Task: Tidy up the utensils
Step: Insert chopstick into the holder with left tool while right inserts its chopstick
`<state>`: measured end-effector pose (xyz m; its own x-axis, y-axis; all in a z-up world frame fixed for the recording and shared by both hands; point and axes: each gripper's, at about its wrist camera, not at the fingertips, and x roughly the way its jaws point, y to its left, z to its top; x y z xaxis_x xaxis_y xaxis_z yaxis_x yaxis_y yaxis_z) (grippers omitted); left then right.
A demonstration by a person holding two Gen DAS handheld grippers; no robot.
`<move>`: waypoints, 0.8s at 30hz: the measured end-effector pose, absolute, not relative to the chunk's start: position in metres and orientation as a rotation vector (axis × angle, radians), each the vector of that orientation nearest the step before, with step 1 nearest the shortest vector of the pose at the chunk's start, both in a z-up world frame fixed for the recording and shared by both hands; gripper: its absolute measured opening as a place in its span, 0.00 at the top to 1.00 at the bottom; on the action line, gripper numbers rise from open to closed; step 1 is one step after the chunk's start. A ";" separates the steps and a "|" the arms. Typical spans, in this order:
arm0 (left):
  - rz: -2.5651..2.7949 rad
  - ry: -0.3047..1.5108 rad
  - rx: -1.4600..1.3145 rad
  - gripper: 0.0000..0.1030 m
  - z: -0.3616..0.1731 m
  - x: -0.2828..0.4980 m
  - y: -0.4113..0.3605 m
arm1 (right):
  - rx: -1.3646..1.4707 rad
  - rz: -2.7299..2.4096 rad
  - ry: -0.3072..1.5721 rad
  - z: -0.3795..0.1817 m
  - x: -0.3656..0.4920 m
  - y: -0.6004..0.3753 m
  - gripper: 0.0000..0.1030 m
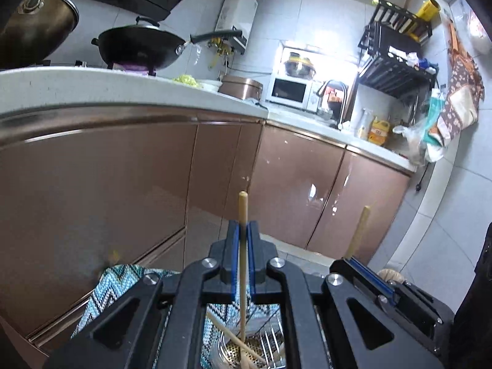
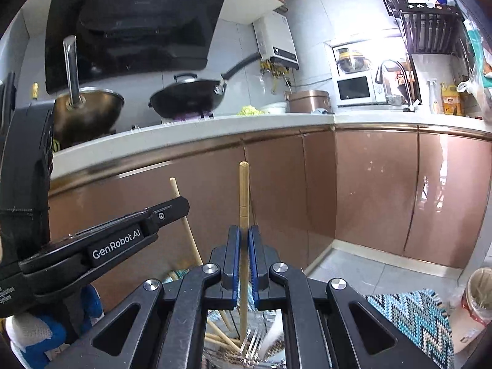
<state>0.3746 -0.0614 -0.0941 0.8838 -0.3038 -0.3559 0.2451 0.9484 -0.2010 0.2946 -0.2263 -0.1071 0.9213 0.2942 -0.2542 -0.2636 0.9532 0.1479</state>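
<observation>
On the table (image 2: 276, 121) along the wall, the pot (image 2: 89, 110) stands leftmost, the wok (image 2: 187, 98) just to its right, and the range hood (image 2: 132, 21) hangs above both. Further right on the same table come a plate of greens (image 2: 255, 110), then the rice cooker (image 2: 309, 101), then the microwave (image 2: 353, 89) in the corner, with a water heater (image 2: 278, 43) on the wall above. The faucet (image 2: 392, 77) stands right of the microwave, and a rack (image 2: 427, 27) hangs over it. Cabinet doors (image 2: 369, 184) run below the table. Each gripper holds a chopstick upright: left gripper (image 1: 243, 246) with its chopstick (image 1: 243, 215), right gripper (image 2: 244, 252) with the other chopstick (image 2: 244, 190). Beneath them lie a utensil basket (image 1: 246, 347) on a patterned cloth (image 2: 412, 316).
</observation>
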 end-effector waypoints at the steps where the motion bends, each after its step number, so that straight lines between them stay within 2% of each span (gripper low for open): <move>1: -0.287 0.391 -0.151 0.93 -0.097 0.373 -0.061 | 0.115 0.286 0.285 -0.110 0.293 -0.227 0.94; 2: -0.291 0.391 -0.147 0.93 -0.098 0.371 -0.062 | 0.119 0.283 0.290 -0.112 0.294 -0.228 0.94; 4: -0.294 0.398 -0.144 0.91 -0.098 0.367 -0.061 | 0.125 0.278 0.294 -0.112 0.291 -0.230 0.85; 6: -0.295 0.399 -0.153 0.83 -0.095 0.362 -0.056 | 0.134 0.262 0.285 -0.108 0.284 -0.233 0.78; 8: -0.278 0.387 -0.165 0.66 -0.090 0.355 -0.050 | 0.139 0.252 0.271 -0.102 0.278 -0.237 0.74; 10: -0.264 0.373 -0.177 0.60 -0.086 0.347 -0.043 | 0.141 0.240 0.261 -0.096 0.273 -0.239 0.69; 12: -0.252 0.365 -0.181 0.58 -0.080 0.338 -0.037 | 0.142 0.230 0.259 -0.089 0.266 -0.241 0.66; 17: -0.217 0.363 -0.171 0.45 -0.069 0.312 -0.023 | 0.160 0.200 0.249 -0.077 0.244 -0.243 0.63; 24: -0.126 0.374 -0.110 0.33 -0.062 0.268 -0.014 | 0.164 0.133 0.254 -0.065 0.206 -0.249 0.52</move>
